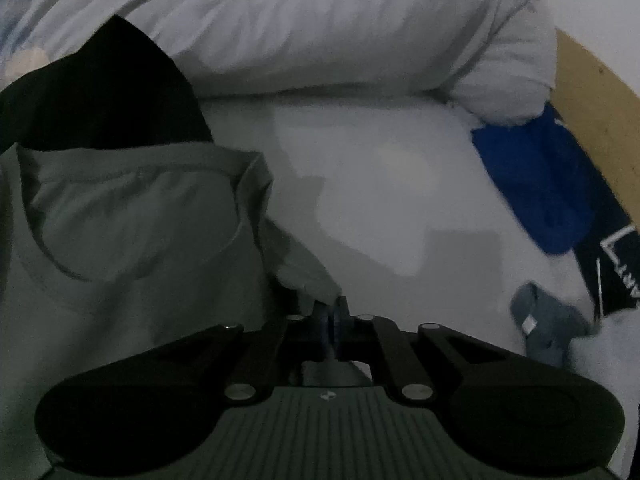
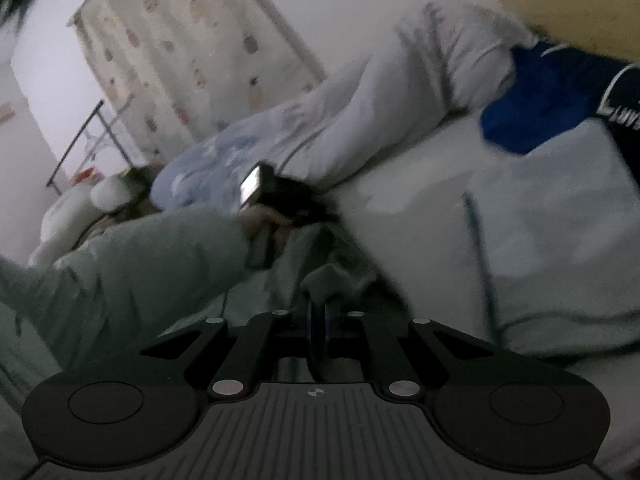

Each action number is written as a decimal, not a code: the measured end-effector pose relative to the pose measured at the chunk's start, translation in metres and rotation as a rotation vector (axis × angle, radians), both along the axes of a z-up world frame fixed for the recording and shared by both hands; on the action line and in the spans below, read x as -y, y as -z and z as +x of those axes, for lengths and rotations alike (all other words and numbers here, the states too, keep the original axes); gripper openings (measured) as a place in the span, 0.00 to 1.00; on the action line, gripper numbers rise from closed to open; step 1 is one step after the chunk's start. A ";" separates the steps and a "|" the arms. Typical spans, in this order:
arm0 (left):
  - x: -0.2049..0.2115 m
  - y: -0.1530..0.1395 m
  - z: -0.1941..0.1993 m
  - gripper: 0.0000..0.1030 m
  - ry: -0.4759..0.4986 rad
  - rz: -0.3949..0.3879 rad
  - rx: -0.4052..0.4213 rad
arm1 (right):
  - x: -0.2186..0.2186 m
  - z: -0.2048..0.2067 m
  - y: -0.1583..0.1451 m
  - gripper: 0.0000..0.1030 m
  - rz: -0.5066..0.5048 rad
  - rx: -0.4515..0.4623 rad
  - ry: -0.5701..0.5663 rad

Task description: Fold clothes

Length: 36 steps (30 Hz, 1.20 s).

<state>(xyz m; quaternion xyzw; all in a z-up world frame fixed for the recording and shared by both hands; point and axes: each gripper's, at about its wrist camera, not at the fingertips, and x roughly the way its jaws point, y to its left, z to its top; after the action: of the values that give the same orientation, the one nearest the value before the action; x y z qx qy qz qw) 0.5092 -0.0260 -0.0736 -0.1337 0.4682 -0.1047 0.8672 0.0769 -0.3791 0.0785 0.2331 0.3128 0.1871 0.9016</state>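
Observation:
A grey-green garment (image 1: 132, 216) lies on the white bed, filling the left of the left wrist view, its neckline towards the pillow. My left gripper (image 1: 330, 312) is shut on a corner of this garment at its right edge. In the right wrist view my right gripper (image 2: 319, 312) is shut on a bunched fold of the same garment (image 2: 332, 276). The other hand-held gripper (image 2: 280, 200) and the person's sleeved arm (image 2: 140, 264) show just beyond it.
A rolled white duvet (image 1: 320, 40) lies across the far side of the bed. Blue clothing (image 1: 536, 184) and a dark printed item (image 1: 616, 264) lie at the right by a wooden headboard (image 1: 592, 92). A small grey-blue cloth (image 1: 548, 328) lies near right. A light folded garment (image 2: 560, 240) lies on the right.

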 end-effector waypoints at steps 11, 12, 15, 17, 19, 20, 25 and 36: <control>0.026 -0.009 0.029 0.06 -0.090 -0.079 0.032 | 0.102 0.045 0.006 0.07 -0.084 0.050 0.160; 0.031 -0.010 0.034 0.06 -0.092 -0.082 0.037 | 0.110 0.051 0.008 0.07 -0.092 0.050 0.168; 0.044 -0.009 0.046 0.06 -0.097 -0.095 0.041 | 0.135 0.076 0.017 0.07 -0.096 0.038 0.202; 0.055 -0.008 0.055 0.06 -0.093 -0.085 0.040 | 0.154 0.089 0.024 0.07 -0.081 0.033 0.235; 0.064 -0.003 0.066 0.06 -0.090 -0.073 0.033 | 0.172 0.101 0.031 0.07 -0.071 0.031 0.252; 0.068 0.001 0.070 0.06 -0.093 -0.067 0.025 | 0.180 0.108 0.036 0.07 -0.068 0.027 0.258; 0.083 0.025 0.086 0.06 -0.119 -0.027 -0.018 | 0.221 0.145 0.073 0.07 -0.035 -0.034 0.295; 0.094 0.063 0.092 0.11 -0.134 0.043 -0.038 | 0.267 0.193 0.164 0.08 -0.018 -0.202 0.360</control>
<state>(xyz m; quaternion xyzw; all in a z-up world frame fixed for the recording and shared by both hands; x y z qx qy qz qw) 0.6014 -0.1197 -0.1368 -0.1482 0.4767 -0.0340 0.8658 0.2701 -0.6462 -0.0860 0.2949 0.3567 -0.0042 0.8864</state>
